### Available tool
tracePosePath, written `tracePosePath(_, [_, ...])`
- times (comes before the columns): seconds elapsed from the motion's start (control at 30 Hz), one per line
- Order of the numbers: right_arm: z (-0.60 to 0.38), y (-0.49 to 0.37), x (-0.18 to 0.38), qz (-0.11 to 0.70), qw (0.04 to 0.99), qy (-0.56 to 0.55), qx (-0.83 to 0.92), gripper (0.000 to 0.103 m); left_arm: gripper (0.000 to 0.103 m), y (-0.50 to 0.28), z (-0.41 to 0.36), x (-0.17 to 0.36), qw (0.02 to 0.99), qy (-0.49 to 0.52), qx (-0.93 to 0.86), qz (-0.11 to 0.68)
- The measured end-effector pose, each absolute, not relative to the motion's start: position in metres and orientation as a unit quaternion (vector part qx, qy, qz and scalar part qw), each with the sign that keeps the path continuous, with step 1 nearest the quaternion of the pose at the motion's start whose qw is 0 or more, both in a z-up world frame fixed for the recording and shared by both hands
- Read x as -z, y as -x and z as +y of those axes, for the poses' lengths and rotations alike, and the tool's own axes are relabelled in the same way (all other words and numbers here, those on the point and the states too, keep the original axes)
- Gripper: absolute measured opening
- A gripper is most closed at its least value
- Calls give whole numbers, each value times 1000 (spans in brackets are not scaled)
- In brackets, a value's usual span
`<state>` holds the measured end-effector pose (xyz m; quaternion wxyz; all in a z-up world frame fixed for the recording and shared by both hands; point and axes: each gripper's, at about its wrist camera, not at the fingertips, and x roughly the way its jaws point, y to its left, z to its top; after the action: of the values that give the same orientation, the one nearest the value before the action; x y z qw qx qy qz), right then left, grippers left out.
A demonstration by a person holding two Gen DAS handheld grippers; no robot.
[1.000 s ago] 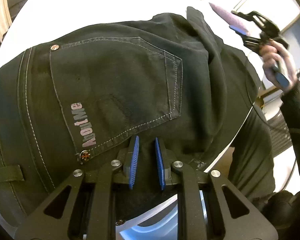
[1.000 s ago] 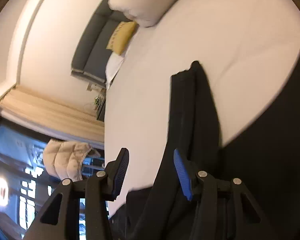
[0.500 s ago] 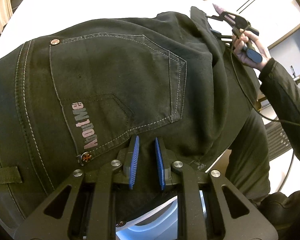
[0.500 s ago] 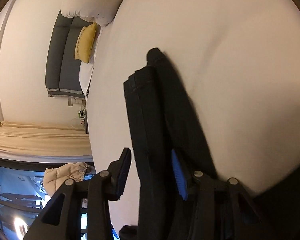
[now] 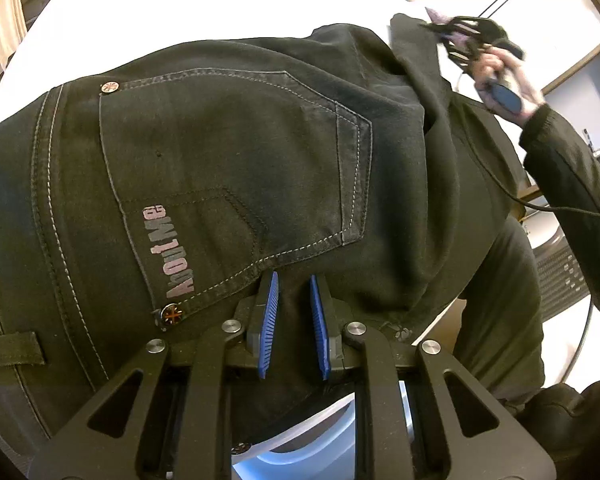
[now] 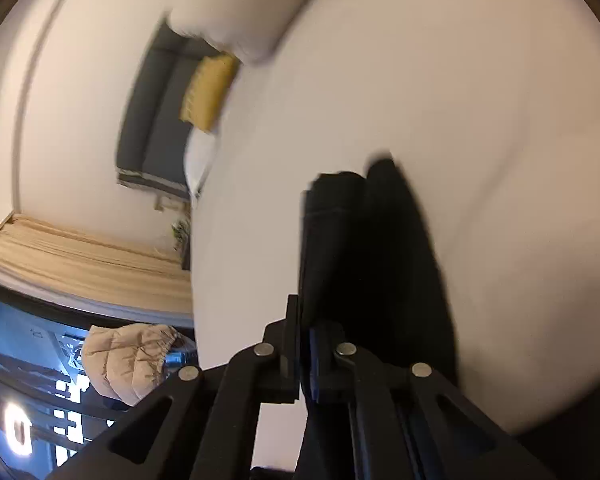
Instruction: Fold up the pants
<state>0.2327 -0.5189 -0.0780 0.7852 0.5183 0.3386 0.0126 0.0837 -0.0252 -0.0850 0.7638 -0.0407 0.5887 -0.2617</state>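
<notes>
Black pants (image 5: pixel 228 168) lie on a white bed (image 5: pixel 180 8), back pocket with a pink label facing up. My left gripper (image 5: pixel 294 280) sits at the near edge below the pocket, its blue pads close together with dark cloth pinched between them. At the far right a hand holds my right gripper (image 5: pixel 444 30) at the end of a raised pant leg. In the right wrist view my right gripper (image 6: pixel 304 320) is shut on that leg (image 6: pixel 360 248), whose hem stands up past the pads over the bed (image 6: pixel 460 100).
A white pillow (image 6: pixel 240 8) and a grey sofa with a yellow cushion (image 6: pixel 208 92) lie beyond the bed. A curtain (image 6: pixel 80 264) and a beige jacket (image 6: pixel 128 360) are by a dark window. A dark sleeve (image 5: pixel 572 184) and a cable reach in from the right.
The right gripper came down over the pant leg's end and its jaws went from wide apart to shut on it. The left gripper stayed where it was.
</notes>
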Motion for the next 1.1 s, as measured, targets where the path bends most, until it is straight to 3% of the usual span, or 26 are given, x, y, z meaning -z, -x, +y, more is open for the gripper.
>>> tracePosePath(0.23, [-570, -116, 21, 238, 817, -523, 44, 5, 17, -80, -31, 84, 768, 31, 261, 584])
tracePosePath(0.47, [-599, 31, 84, 182, 743, -618, 181, 5, 17, -78, -37, 82, 770, 21, 255, 584])
tracePosePath(0.67, [-600, 43, 104, 183, 724, -643, 169, 9, 17, -78, -49, 78, 770, -2, 249, 587])
tracePosePath(0.73, [-604, 42, 105, 181, 726, -645, 154, 18, 17, -77, -52, 78, 772, -5, 245, 586])
tracePosePath(0.8, [-606, 34, 105, 179, 728, -647, 142, 35, 17, -75, -55, 80, 774, -7, 241, 585])
tracePosePath(0.93, [-609, 20, 108, 173, 719, -660, 134, 35, 17, -73, -57, 80, 776, -10, 239, 584])
tracePosePath(0.97, [-611, 20, 114, 169, 713, -668, 131, 34, 17, -73, -58, 80, 776, -10, 238, 584])
tracePosePath(1.03, [-614, 18, 120, 176, 708, -671, 135, 7, 17, -73, -59, 80, 776, -10, 238, 585])
tracePosePath(1.1, [-618, 24, 121, 184, 711, -662, 151, 5, 17, -73, -58, 80, 775, -6, 237, 586])
